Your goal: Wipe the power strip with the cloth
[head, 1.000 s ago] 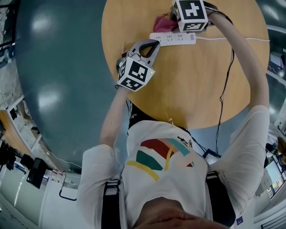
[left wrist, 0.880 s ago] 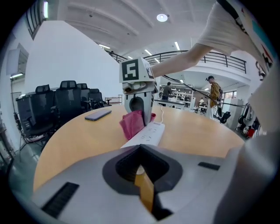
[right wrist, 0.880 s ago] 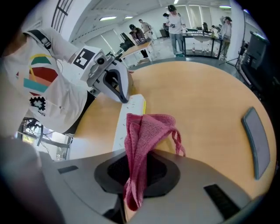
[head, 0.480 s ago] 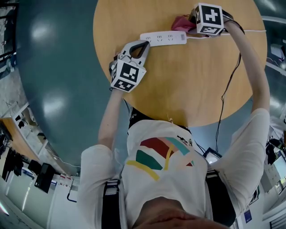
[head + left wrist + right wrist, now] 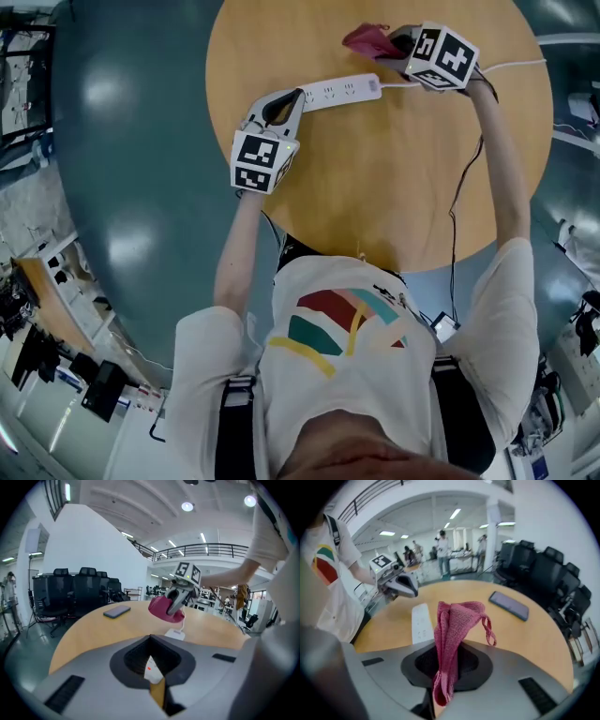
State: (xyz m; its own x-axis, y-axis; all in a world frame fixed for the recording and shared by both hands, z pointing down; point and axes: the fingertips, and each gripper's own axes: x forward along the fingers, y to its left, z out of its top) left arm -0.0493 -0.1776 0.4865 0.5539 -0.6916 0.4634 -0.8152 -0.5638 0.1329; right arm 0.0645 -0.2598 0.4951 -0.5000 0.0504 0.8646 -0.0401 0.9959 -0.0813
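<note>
I hold my left gripper (image 5: 289, 99) clamped on the power strip (image 5: 342, 91), elbow bent. My right arm reaches far; the right gripper (image 5: 397, 41) pinches the cloth (image 5: 364, 39).

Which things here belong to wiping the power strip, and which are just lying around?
For the job:
power strip, held by the left gripper
cloth, held by the right gripper

Just lying about:
phone
office chairs

Crimson cloth (image 5: 367, 39), white power strip (image 5: 339, 92), tan wooden table (image 5: 394, 178), teal floor (image 5: 131, 187), 2 black-and-white square-patterned marker cubes (image 5: 260, 161).
</note>
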